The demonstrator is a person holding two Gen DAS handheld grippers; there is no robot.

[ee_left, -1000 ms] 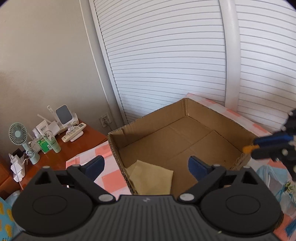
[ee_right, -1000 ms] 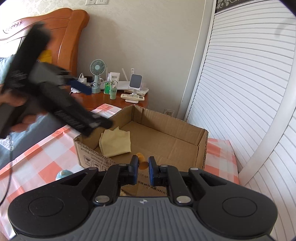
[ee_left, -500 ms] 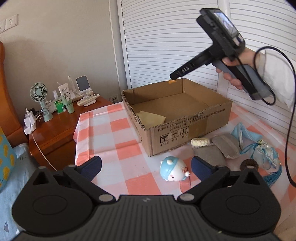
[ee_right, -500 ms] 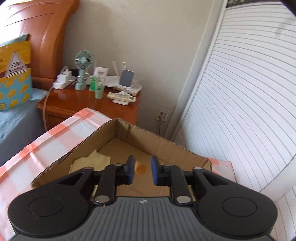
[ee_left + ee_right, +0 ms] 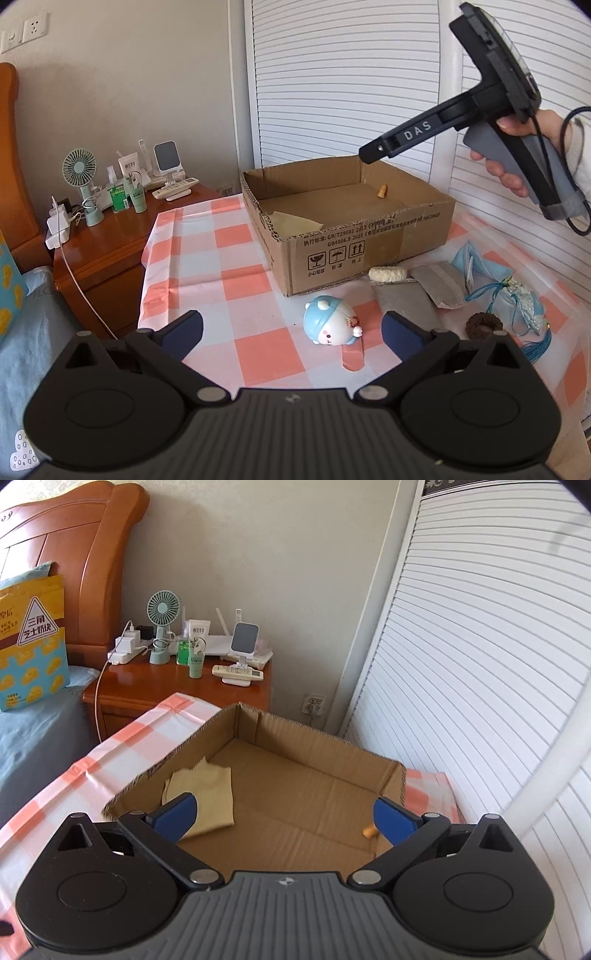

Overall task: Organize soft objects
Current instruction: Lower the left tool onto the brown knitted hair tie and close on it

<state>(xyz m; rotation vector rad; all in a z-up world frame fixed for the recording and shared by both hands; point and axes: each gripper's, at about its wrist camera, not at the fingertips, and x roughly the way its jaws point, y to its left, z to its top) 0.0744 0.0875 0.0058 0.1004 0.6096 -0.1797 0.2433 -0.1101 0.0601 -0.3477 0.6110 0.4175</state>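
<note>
Small orange piece (image 5: 369,831) on the cardboard box (image 5: 393,775) floor, just beside wide-spread, just-opened right gripper (image 5: 284,818) jaws.

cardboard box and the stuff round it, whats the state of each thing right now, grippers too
cardboard box: open-topped, upright on the checked cloth
yellow cloth: lying folded inside the box
small orange piece: in the box, released
right gripper: open over the box, jaws just opened, nothing between them
left gripper: open, empty
blue round toy: on the cloth outside the box
grey pouches: lying flat outside the box
</note>
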